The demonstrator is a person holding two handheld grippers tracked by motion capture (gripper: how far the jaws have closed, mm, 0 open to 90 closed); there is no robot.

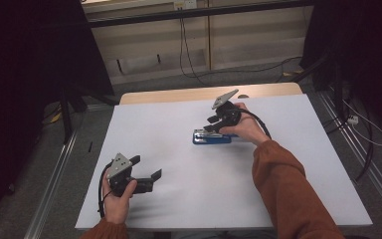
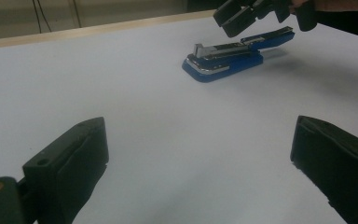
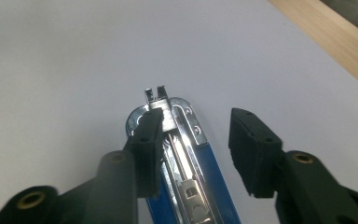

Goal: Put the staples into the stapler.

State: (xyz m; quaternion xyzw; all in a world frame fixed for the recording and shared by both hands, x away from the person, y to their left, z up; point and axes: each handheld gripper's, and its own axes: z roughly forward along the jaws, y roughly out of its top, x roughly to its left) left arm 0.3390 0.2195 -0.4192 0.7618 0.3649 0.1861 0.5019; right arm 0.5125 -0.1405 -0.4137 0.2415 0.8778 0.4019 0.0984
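Left gripper sits at the near left of the white table, held low in the left hand, jaws pointing right across the sheet. Jaws spread wide in the left gripper view, bare table between them, nothing held

Blue stapler lies flat on the table, right of centre and a bit toward the far side, well apart from the left gripper. Long axis runs left-right in the high view. Blue plastic base, chrome plate wrapped round the nose end. In the left gripper view the stapler is opened up: blue top cover hinged upward at the back, tilted away from the base, metal staple channel exposed along its length with a small upright metal tab at the nose. Right gripper view shows the stapler from above and behind: open channel with the silver pusher inside, rounded chrome nose with two rivet holes, two small prongs standing at the tip

Right gripper hangs just over the stapler, angled down at it, held by the right hand in a rust-orange sleeve. Jaws about half open. One jaw sits over the nose of the stapler, the other is clear of it beside the base on bare table. Pads aren't clamping it; can't tell if the first jaw actually touches the metal
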